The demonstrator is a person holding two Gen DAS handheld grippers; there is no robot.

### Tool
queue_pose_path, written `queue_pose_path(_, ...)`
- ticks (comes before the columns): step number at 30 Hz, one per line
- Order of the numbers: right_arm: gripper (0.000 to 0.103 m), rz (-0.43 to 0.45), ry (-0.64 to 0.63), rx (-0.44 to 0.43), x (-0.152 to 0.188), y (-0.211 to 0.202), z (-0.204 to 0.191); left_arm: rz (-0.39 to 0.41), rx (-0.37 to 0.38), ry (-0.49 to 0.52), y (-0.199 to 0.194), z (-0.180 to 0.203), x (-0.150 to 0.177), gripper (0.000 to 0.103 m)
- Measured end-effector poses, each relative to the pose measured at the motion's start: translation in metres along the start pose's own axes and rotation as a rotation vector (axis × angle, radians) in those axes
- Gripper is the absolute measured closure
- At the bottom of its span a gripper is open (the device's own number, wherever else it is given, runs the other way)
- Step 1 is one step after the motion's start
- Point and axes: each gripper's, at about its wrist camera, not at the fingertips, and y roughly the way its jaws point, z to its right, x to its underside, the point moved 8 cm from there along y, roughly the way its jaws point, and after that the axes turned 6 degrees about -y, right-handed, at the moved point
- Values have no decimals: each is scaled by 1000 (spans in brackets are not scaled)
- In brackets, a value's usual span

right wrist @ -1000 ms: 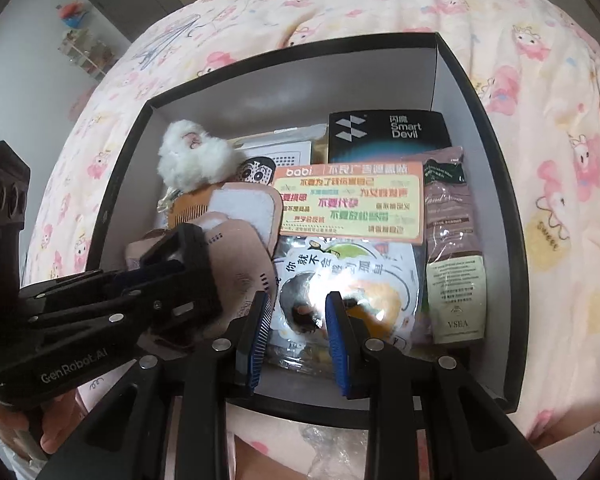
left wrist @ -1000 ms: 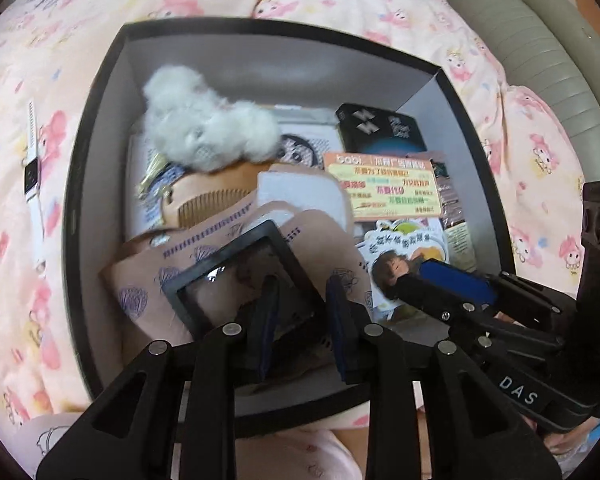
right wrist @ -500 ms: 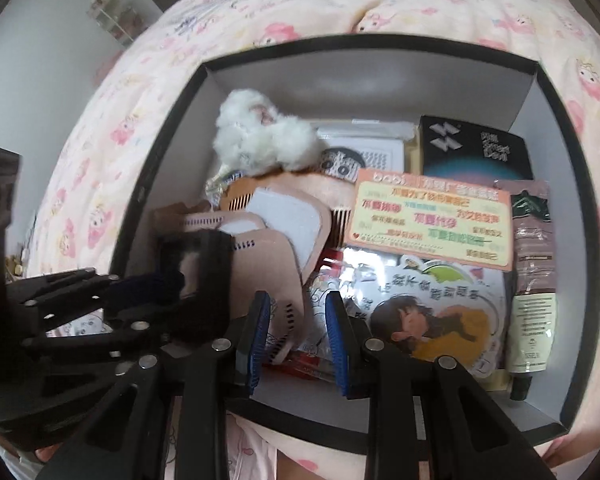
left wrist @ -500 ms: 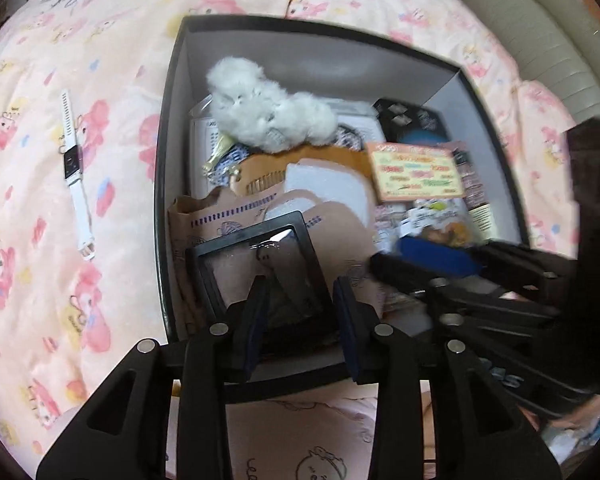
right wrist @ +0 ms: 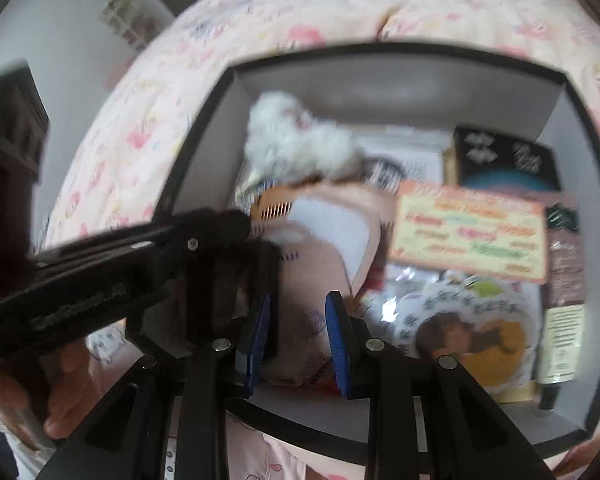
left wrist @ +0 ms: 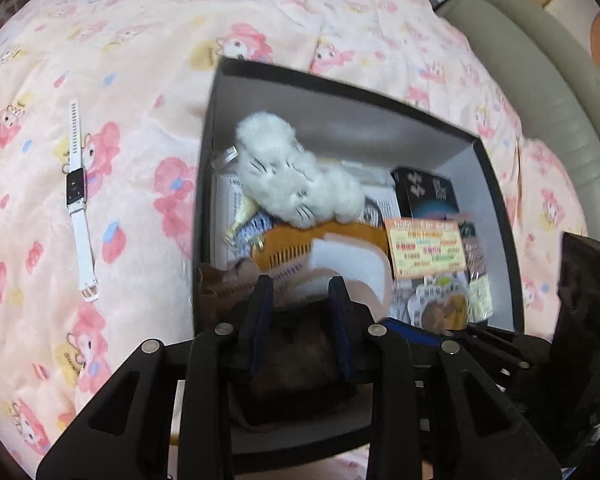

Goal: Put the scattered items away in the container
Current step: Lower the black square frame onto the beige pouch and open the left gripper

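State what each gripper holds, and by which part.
The left gripper, jaws closing, grips the black square frame by one edge; the right gripper holds nothing.

Two wrist views, both steeply down, close.
Left looks from the box's [left wrist: 340,92] left, right nearer centre; both share its contents.

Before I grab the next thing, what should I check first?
1. Everything in the box? Not ok: the white watch lies outside on the bedspread.
2. Left gripper free? Not ok: its jaws are closing with the black frame between them.
3. Frame lying flat in the box? Cannot tell: too blurred.
4. Right gripper free? Ok: nothing between its fingers.
5. Grippers apart from each other? Cannot tell: they sit very close over the box's near edge.
6. Room for the watch? Probably ok: it could lie on the pile beside the fluffy toy.
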Motion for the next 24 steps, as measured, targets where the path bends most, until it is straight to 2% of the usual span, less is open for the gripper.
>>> queue_pose_path(5, 78, -32, -3, -7, 16, 2, -3, -34, 24, 22, -3, 2, 12, 75)
queue_pose_path(9, 78, -22, 20, 16, 17, -9, 2, -10, 64, 8, -7, 4, 16, 75)
queue_pose_path(12, 78, 21, 26, 80, 11, -28, 8, 35, 105, 10, -25, 9, 20, 75)
queue_pose_path(15, 69, 81, 44, 123, 4, -51, 10, 88, 132, 22, -47, 15, 22, 74)
queue_pose_path(19, 64, 144, 44, 143, -7, -77, 6, 139, 158, 51, -75, 24, 24, 66)
queue_pose_path(24, 63, 188, 5, 139, -16, -91, -14, 183, 174, 64, -98, 24, 25, 66)
